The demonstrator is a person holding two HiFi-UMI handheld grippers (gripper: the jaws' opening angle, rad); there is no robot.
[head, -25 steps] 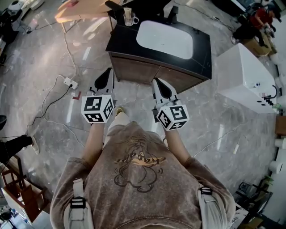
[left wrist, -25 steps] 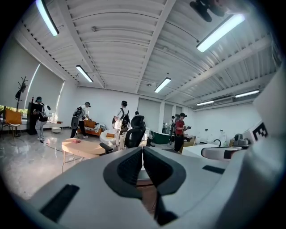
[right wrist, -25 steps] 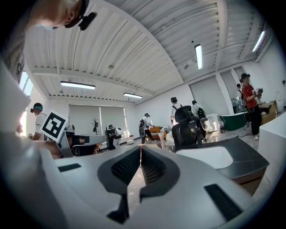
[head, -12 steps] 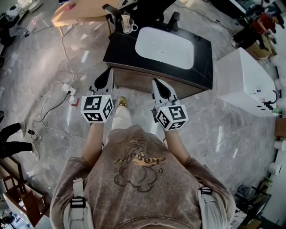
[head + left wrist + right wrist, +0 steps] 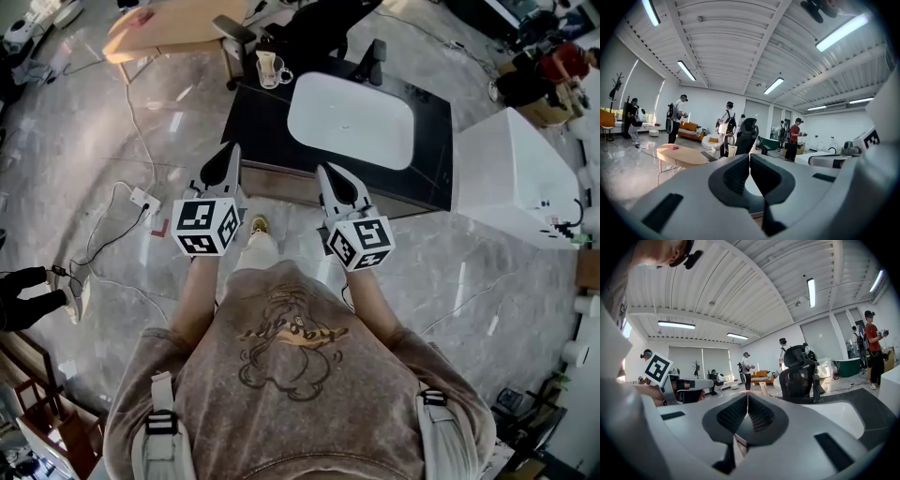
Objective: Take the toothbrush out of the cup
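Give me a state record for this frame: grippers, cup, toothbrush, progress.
left gripper: shut, empty
right gripper: shut, empty
cup: back left corner of black counter, beside white basin
toothbrush: in cup, standing up
contact: neither gripper touches the cup
progress: toothbrush not yet taken out

White right gripper (image 5: pixel 323 169), black counter (image 5: pixel 258 122), white basin (image 5: pixel 349 105) — grey marbled floor (image 5: pixel 450 272)
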